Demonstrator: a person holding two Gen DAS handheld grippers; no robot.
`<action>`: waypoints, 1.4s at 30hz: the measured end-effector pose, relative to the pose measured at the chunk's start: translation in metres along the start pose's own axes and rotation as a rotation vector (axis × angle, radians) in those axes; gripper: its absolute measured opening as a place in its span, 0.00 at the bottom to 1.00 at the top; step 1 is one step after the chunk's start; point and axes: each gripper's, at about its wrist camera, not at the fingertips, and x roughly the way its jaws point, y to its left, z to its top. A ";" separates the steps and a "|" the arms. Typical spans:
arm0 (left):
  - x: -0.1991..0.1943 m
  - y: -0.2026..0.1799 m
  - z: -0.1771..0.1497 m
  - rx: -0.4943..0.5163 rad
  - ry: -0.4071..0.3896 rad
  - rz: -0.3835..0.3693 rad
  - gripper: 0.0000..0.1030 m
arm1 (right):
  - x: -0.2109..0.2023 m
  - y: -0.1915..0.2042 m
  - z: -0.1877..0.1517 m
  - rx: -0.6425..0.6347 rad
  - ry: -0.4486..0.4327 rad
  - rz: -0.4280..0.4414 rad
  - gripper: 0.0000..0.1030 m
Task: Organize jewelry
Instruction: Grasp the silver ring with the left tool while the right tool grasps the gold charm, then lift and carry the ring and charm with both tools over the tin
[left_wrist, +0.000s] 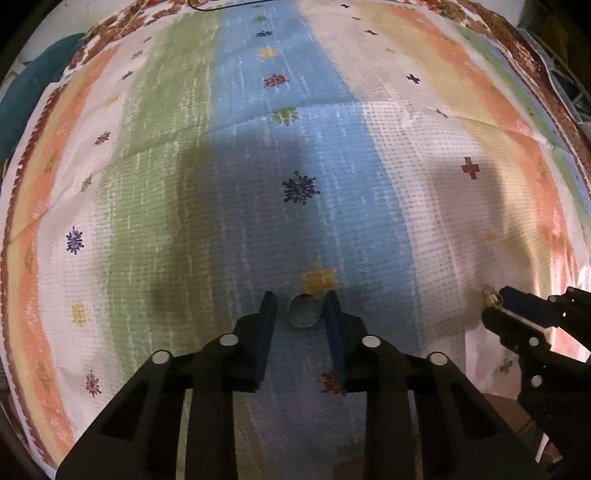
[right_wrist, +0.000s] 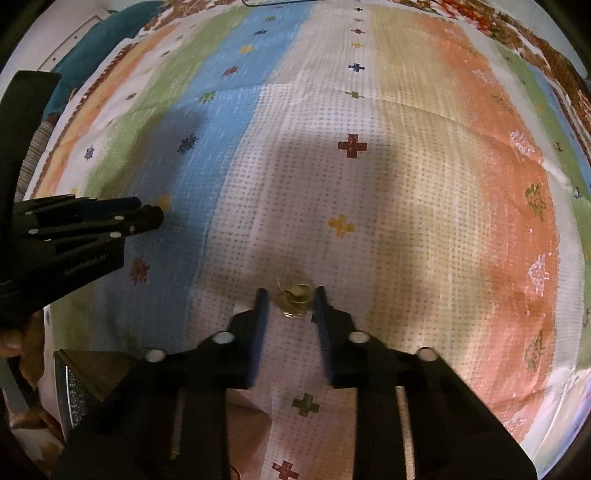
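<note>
A plain silver ring (left_wrist: 304, 311) lay flat on the striped cloth (left_wrist: 369, 184), between the left gripper (left_wrist: 300, 308) fingertips, touching the right-hand one only. The right gripper (right_wrist: 290, 300) narrowly bracketed small gold rings (right_wrist: 294, 295), contact unclear.

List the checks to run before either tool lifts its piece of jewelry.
1. Silver ring between left tool fingers: ok.
2. Left tool clamped on it: not ok, a gap shows at one finger.
3. Gold piece between right tool fingers: ok.
4. Right tool clamped on it: cannot tell.
5. Tools clear of each other: ok.
6. Cloth flat under both pieces: ok.
</note>
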 end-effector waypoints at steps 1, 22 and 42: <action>0.000 0.001 0.000 -0.004 -0.001 0.001 0.20 | 0.000 0.000 0.000 0.004 0.001 0.007 0.19; -0.043 -0.002 -0.011 0.035 -0.094 -0.005 0.18 | -0.027 0.001 -0.002 0.007 -0.059 0.017 0.18; -0.100 -0.019 -0.027 -0.038 -0.212 -0.052 0.18 | -0.079 0.023 -0.017 -0.034 -0.197 -0.012 0.18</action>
